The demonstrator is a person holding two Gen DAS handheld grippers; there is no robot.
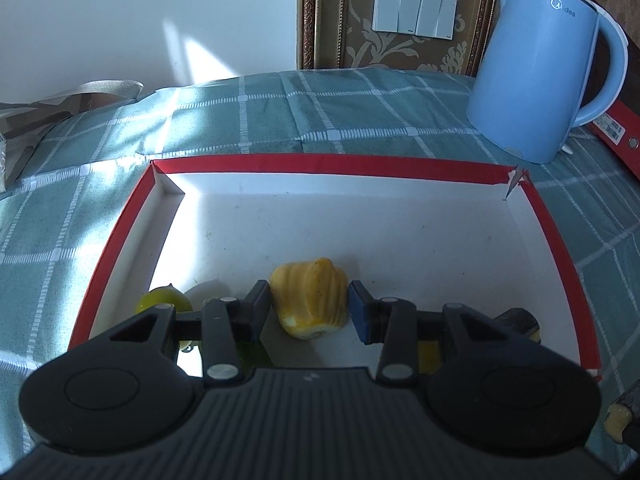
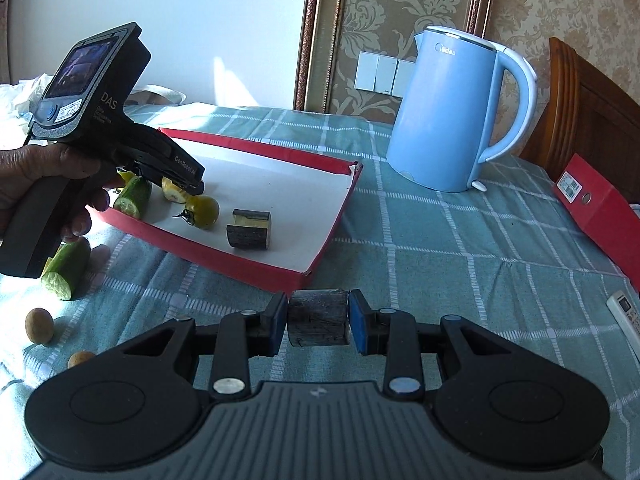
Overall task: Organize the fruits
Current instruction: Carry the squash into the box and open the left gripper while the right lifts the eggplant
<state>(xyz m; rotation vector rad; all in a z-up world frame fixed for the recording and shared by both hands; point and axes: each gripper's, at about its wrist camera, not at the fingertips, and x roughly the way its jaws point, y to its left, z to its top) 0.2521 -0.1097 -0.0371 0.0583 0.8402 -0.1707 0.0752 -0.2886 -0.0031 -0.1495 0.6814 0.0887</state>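
My table wears a teal cloth with a white check (image 2: 460,248), sunlit on its left side. A shallow red cardboard tray with a white floor (image 2: 256,268) lies flat on it near the middle. Behind the tray, to the right, a pale blue electric kettle (image 2: 452,112) stands upright. A red folder (image 2: 600,208) rests at the right edge, with a white remote control (image 2: 626,316) near it. On the cloth left of the tray I see a cut green cucumber piece (image 2: 66,268) and two small brown round fruits (image 2: 39,325), close together.
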